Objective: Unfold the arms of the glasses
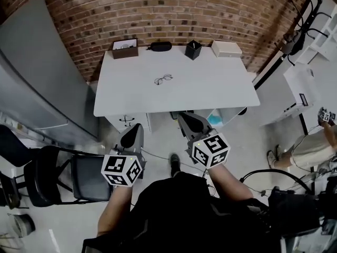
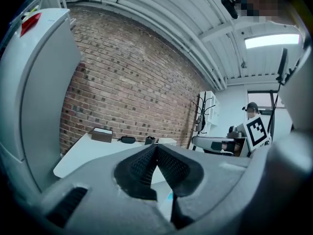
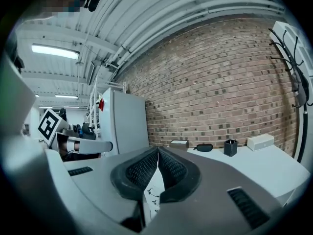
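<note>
A pair of thin-framed glasses (image 1: 164, 79) lies near the middle of the white table (image 1: 210, 88) in the head view. Both grippers hang well short of the table's near edge, over the floor. My left gripper (image 1: 136, 129) is shut with nothing between its jaws, and its tips meet in the left gripper view (image 2: 156, 147). My right gripper (image 1: 184, 118) is also shut and empty, with its tips together in the right gripper view (image 3: 157, 150). The glasses do not show in either gripper view.
Along the table's far edge by the brick wall stand a brown box (image 1: 125, 48), a black glasses case (image 1: 159, 46), a black pen cup (image 1: 193, 49) and a white box (image 1: 226, 48). A black chair (image 1: 50, 175) sits at lower left, a grey cabinet (image 1: 37, 73) to the left, a seated person (image 1: 310, 146) at right.
</note>
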